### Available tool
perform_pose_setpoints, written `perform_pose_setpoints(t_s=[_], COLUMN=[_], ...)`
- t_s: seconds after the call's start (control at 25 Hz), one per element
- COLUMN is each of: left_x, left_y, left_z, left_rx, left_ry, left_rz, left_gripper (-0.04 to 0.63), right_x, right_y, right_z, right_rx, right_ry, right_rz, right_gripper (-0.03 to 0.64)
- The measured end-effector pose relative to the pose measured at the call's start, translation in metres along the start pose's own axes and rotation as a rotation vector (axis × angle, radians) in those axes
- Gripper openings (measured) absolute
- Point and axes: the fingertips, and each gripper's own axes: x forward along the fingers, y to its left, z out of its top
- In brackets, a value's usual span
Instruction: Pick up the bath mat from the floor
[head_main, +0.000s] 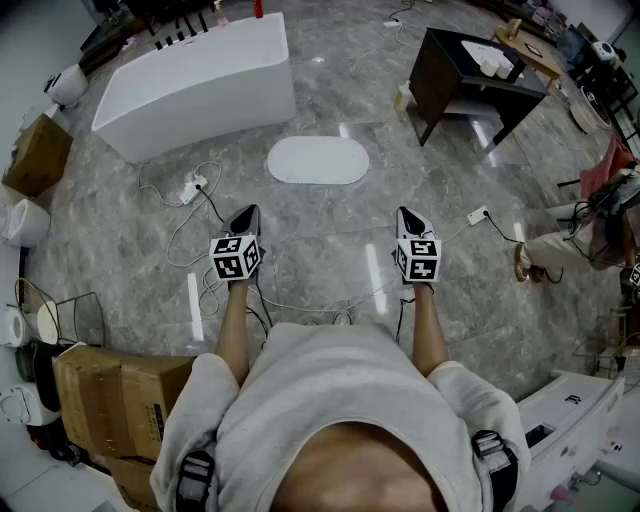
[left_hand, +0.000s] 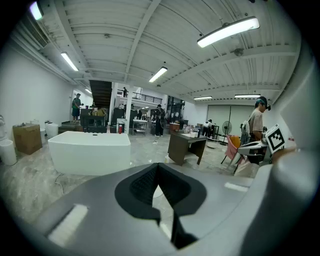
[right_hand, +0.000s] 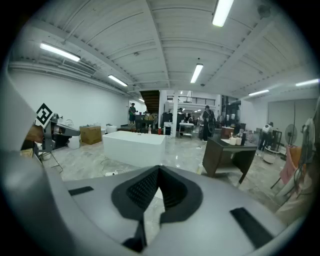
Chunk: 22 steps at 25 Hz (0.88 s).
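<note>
Two grippers are held out side by side before us above the grey marbled floor (head_main: 300, 240). The left gripper (head_main: 247, 215) and the right gripper (head_main: 407, 218) each have their jaws pressed fully together, with nothing between them. The white oval bath mat (head_main: 318, 160) lies flat on the floor ahead of us, roughly midway between the lines of the two grippers and well apart from both. Beyond it to the left stands a white rectangular freestanding bathtub (head_main: 200, 85); we cannot tell whether anything is inside it. To the right of the mat stands a dark wooden table (head_main: 440, 80) whose tabletop carries a few small white cups (head_main: 492, 65), too small for us to see any contents. At our lower left sits a large brown cardboard box (head_main: 110, 385) with its top closed, and a smaller brown cardboard box (head_main: 38, 155) stands near the left edge. A white power strip (head_main: 192, 188) with trailing cables lies on the floor between the bathtub and the left gripper.
</note>
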Motion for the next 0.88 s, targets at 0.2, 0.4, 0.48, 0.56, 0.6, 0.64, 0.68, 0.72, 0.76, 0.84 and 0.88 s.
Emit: perform_pose_setpoints(t_s=[0.2,0.4,0.48,0.56,0.6,0.64,0.68,0.72,0.76,0.84,0.88], left_x=[-0.002,-0.001,-0.002,-0.002,-0.001,0.000,0.000,0.000,-0.001,-0.002,-0.002], left_y=[-0.003,-0.009,-0.009,-0.011,-0.013,-0.017,-0.020,-0.023,-0.026,-0.030,-0.031], left_z=[-0.002,-0.005,-0.006,-0.004,-0.003,-0.003,-0.004,-0.006,-0.009,-0.011,-0.011], left_rx=[-0.004,0.006,0.012,0.009,0.000,-0.007,-0.009,-0.007,-0.004,-0.006,-0.008], left_ry=[0.001,0.010,0.003,-0.017,-0.029,-0.036,-0.034,-0.026,-0.019,-0.017,-0.018], left_rz=[-0.006,-0.004,0.007,-0.007,-0.026,-0.048,-0.068,-0.083,-0.091,-0.088,-0.084], left_gripper=[0.012,0.012,0.014,0.114,0.256,0.306,0.321,0.321,0.321,0.321,0.319], right_x=[-0.002,-0.006,-0.008,-0.010,-0.011,-0.011,-0.011,-0.012,-0.013,-0.014,-0.014], right_y=[0.006,0.003,0.002,0.005,0.007,0.008,0.007,0.006,0.005,0.005,0.005], right_z=[-0.004,-0.010,-0.007,0.001,0.004,0.006,0.006,0.005,0.003,0.000,-0.001], right_rx=[-0.012,-0.018,-0.012,0.007,0.018,0.024,0.024,0.020,0.014,0.002,0.000], right_ry=[0.012,0.021,-0.012,-0.081,-0.105,-0.120,-0.125,-0.122,-0.114,-0.101,-0.098], right_rz=[0.007,0.005,0.012,0.049,0.075,0.092,0.095,0.090,0.086,0.087,0.091], right_gripper=[0.014,0.014,0.014,0.050,0.246,0.293,0.296,0.298,0.298,0.298,0.298])
